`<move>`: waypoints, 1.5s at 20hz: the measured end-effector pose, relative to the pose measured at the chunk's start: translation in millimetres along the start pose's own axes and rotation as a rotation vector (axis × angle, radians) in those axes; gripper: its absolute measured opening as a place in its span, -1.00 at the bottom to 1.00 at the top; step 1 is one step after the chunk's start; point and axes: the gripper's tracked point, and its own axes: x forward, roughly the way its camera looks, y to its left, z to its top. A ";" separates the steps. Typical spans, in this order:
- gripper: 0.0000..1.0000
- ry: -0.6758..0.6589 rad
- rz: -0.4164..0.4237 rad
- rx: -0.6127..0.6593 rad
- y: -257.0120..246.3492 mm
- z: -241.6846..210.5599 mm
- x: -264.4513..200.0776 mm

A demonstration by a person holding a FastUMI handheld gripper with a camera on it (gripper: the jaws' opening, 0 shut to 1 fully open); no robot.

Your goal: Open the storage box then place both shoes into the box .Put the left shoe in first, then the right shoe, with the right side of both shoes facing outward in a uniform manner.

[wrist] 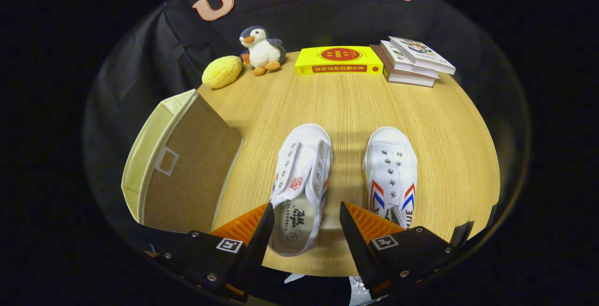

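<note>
Two white canvas shoes lie side by side on the wooden table [346,105], toes pointing away from me. The left shoe [302,179] has its heel opening between my fingers. The right shoe [390,175], with red and blue stripes on its sides, sits just beyond my right finger. A cream storage box [180,163] with a brown lid stands to the left of the shoes, its lid down. My gripper [306,214] is open above the left shoe's heel, holding nothing.
At the far edge of the table are a yellow plush lemon [222,72], a penguin toy [261,51], a yellow book [339,60] and a stack of books [414,61]. Bare wood lies between shoes and books.
</note>
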 end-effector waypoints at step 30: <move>-0.92 -0.086 -0.060 0.144 -18.9 45.4 48.6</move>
